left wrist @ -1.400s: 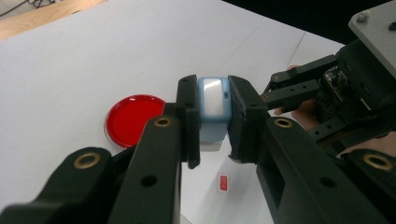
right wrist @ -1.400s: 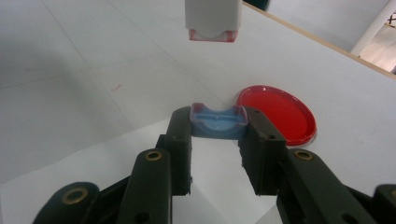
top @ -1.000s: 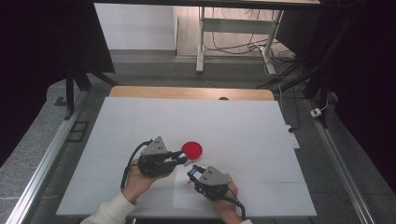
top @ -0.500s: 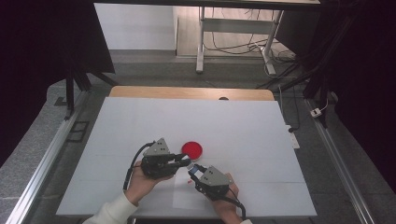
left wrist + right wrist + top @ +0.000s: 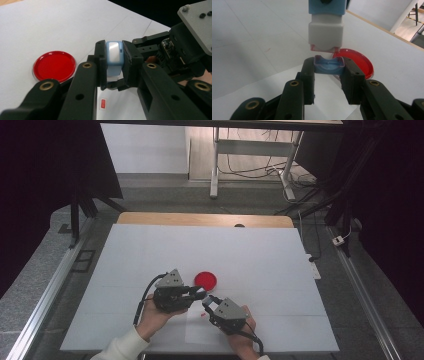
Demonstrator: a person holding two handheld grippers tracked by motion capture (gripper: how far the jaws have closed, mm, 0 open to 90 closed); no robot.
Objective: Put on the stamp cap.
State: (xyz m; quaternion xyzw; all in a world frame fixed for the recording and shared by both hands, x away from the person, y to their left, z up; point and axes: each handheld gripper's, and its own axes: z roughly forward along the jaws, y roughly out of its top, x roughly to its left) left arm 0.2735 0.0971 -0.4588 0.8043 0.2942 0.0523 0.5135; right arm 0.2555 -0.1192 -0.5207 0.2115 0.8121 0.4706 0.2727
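White table top (image 5: 150, 250) under the high view, wooden edge strip (image 5: 205, 219) at 12 o'clock, dark floor all round. Left gripper (image 5: 199, 293) clamped on a stamp body (image 5: 114, 58): light blue upper part, white lower part, held between the pads. Right gripper (image 5: 206, 302) closed on the small blue cap (image 5: 329, 65), which sits just below the stamp's red-stained end, narrow gap between them. Both grippers meet tip to tip near the table's 6 o'clock edge, above a white paper sheet (image 5: 200, 332) bearing a small red stamp mark (image 5: 103, 103). Red round dish (image 5: 206, 279) lies at 12 o'clock from the tips, just beside them. Wide bare surface from 9 through 3 o'clock; near edge close under the hands.
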